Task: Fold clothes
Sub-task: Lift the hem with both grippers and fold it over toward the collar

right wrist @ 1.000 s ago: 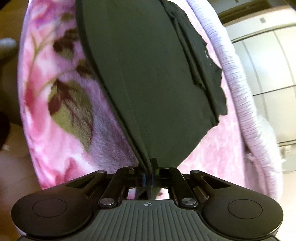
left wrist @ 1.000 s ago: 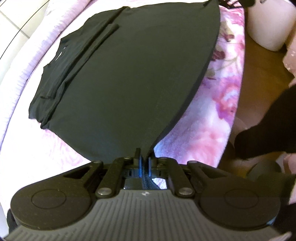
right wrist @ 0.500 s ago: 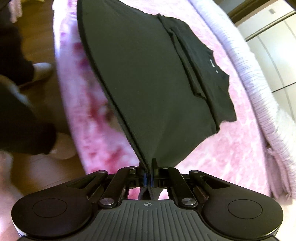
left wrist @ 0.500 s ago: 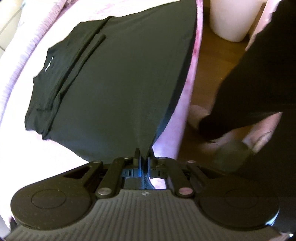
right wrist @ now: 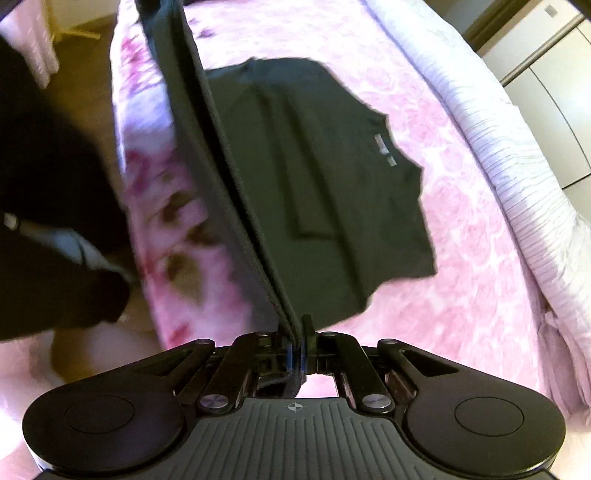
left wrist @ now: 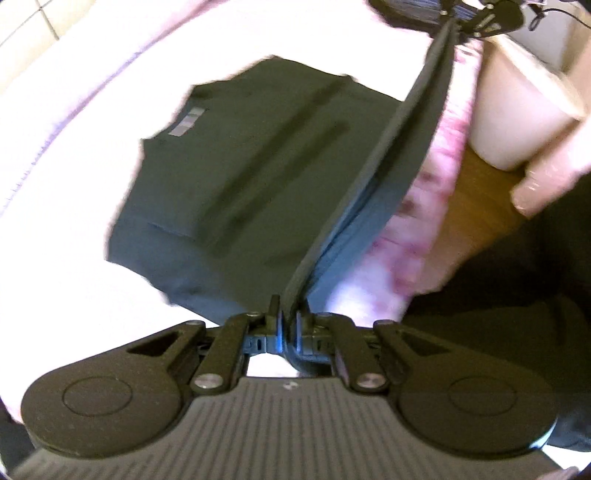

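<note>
A home bedroom. Pink floral bedspread across a bed, wooden floor alongside. White wardrobe doors at far right.

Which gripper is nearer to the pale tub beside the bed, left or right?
Right. The right gripper holds the shirt hem close beside the tub; the left gripper holds the hem's other end, farther along the bed edge.

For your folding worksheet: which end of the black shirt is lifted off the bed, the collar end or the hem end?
The hem end: both tools, left and right, pinch it raised, while the collar end with its grey label lies flat on the pink bedspread.
</note>
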`<move>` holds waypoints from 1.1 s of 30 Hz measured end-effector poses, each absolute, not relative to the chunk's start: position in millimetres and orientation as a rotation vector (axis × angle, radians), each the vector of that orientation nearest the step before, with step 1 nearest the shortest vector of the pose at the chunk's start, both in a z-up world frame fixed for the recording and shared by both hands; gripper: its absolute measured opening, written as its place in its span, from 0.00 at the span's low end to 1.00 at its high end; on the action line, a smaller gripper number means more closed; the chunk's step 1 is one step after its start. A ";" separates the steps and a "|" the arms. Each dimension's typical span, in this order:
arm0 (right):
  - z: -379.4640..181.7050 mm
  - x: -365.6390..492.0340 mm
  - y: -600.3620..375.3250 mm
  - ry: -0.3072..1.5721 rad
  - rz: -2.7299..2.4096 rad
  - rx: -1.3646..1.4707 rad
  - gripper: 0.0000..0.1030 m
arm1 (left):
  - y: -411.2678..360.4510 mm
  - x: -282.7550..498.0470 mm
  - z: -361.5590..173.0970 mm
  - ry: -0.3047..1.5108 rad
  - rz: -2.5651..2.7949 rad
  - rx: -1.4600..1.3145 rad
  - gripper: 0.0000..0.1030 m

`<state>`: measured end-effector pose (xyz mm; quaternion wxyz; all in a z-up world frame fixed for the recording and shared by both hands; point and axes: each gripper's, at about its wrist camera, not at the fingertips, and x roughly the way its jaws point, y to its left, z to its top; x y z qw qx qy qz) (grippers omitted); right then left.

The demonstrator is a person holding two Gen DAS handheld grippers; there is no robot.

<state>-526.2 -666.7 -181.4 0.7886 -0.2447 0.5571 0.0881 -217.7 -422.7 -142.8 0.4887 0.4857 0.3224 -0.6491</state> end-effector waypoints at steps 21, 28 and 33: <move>-266.4 -268.6 -877.2 1.467 0.251 -0.352 0.02 | -633.0 16.6 -257.8 1.025 -1.491 1.044 0.02; -281.5 -240.3 -918.3 1.441 0.251 -0.243 0.02 | -650.0 43.2 -276.1 1.101 -1.419 0.990 0.02; -299.7 -233.0 -937.8 1.431 0.194 -0.114 0.02 | -660.0 52.5 -297.2 1.142 -1.377 0.977 0.03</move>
